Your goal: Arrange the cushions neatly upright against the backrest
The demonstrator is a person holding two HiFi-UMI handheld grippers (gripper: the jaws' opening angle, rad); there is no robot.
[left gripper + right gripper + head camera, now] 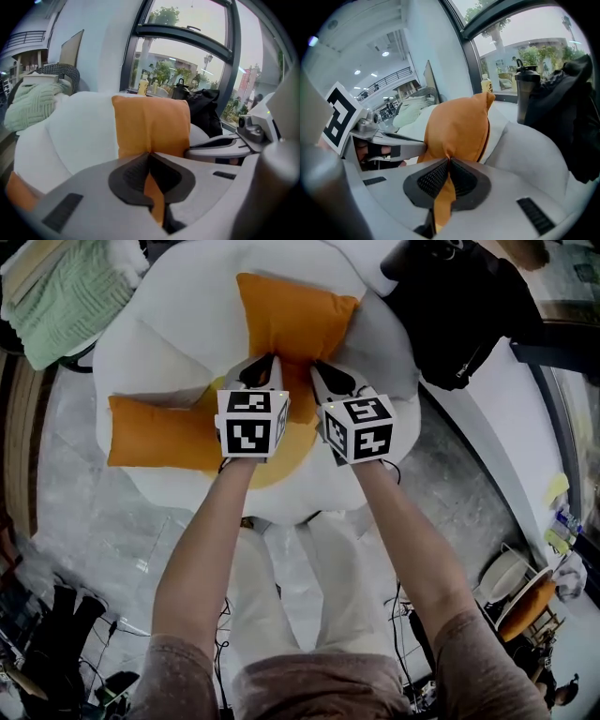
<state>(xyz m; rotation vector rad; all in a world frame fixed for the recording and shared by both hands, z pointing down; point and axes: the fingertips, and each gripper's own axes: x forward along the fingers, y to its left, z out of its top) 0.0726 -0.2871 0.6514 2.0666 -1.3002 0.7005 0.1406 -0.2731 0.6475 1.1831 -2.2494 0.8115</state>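
Claws on both hands were shut on the bottom edge of one orange cushion [295,320]. The left claw [265,365] and the right claw [322,373] sat side by side, each pinching a fold of its fabric. That cushion stood straight ahead of both claws, its face leaning on the backrest [202,268] of a white armchair [141,348], apparently close to upright with its top edge slightly tilted. A second cushion [155,435], also orange, lay flat on the seat off to the left, its long axis running across the chair. It was nearer the left claw and nothing lay between them. A black bag [459,315] crowded the chair's right side, close to the upright cushion, and a green blanket [66,296] sat beyond the chair at far left.
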